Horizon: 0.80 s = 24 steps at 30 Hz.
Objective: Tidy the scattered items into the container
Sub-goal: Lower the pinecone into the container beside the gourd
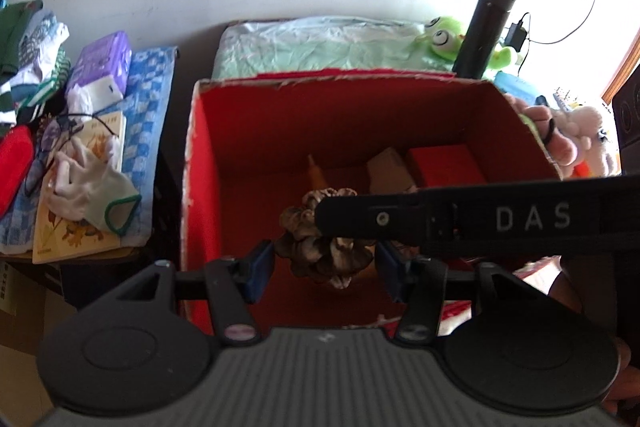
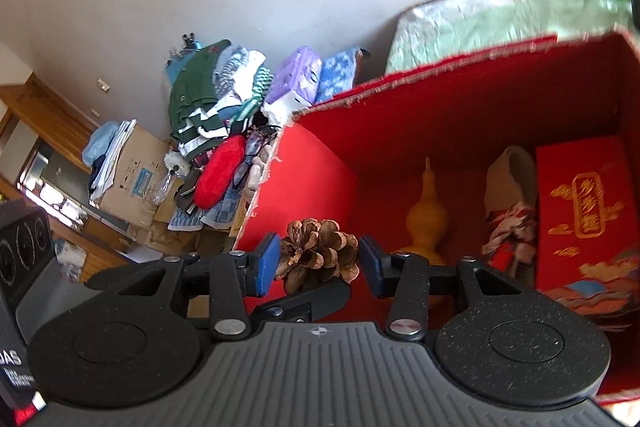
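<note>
pine cone [image 2: 318,251] between jaws, red box [image 2: 460,107]

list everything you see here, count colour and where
box: 1, red, centre, open top
pinecone: 1, brown, over the box
gourd: 1, yellow, inside box
carton: 1, red with gold print, inside box
frog toy: 1, green, behind box
tube: 1, black, behind box
glove: 1, white, left of box
clothes: 1 pile, green and white, left
left gripper: 1, black, blue pads flanking pinecone
right gripper: 1, black, blue pads flanking pinecone
</note>
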Each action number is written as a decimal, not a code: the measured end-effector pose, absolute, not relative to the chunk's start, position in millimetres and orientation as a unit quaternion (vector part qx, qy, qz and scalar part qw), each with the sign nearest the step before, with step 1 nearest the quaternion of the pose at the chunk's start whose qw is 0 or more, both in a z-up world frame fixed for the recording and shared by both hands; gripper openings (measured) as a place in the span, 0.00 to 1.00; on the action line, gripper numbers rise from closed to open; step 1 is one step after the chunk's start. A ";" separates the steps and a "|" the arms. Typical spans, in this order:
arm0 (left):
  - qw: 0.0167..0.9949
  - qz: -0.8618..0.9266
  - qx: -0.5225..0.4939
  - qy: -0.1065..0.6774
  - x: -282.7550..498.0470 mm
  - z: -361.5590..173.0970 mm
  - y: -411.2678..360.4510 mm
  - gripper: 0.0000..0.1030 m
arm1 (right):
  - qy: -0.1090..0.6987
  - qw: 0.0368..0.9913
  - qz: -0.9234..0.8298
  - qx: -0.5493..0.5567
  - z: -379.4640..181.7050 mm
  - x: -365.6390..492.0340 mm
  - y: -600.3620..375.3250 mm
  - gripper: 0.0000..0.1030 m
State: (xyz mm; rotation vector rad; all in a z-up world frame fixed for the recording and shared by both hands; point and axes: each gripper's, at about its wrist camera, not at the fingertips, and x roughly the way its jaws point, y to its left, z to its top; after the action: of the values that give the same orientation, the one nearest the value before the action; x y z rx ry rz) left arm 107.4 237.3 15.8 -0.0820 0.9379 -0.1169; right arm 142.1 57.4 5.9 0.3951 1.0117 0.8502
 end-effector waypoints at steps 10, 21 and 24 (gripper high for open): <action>0.880 -0.049 -0.016 0.472 118.8 5.7 238.8 0.54 | 0.530 0.732 0.362 0.227 -10.4 166.1 63.5 0.45; 0.876 -0.059 0.021 0.477 129.6 -0.7 225.6 0.61 | 0.591 0.717 0.329 0.168 -33.0 175.2 80.9 0.42; 0.875 -0.060 0.024 0.480 132.7 -1.2 225.5 0.62 | 0.594 0.713 0.333 0.169 -32.2 176.9 78.8 0.41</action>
State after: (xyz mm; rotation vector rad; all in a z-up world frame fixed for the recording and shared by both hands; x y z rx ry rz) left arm 132.7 225.5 -1.2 0.0498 1.0010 -0.1245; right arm 176.9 78.8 -32.2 0.3738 1.3162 0.7389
